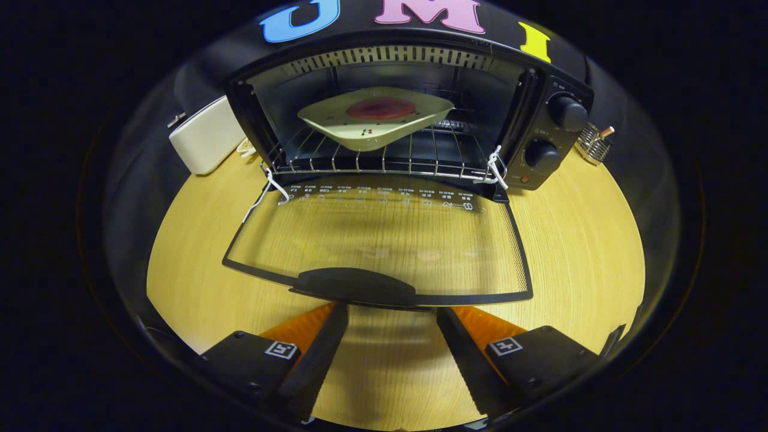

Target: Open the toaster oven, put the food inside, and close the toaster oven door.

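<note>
Gripper view: tongs (391, 315) released, holding nothing, just short of the lowered toaster oven door (384, 240) handle (355, 285) at 12 o'clock. Plate of food (377, 115) rests on the rack (384, 153) inside. Judging from this, only closing remains: lift the handle upward.

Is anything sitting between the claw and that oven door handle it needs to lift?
Nothing visible does. The open claw sits just short of the door handle, with only bare wooden table between its fingers. The plate already rests on the rack.
</note>
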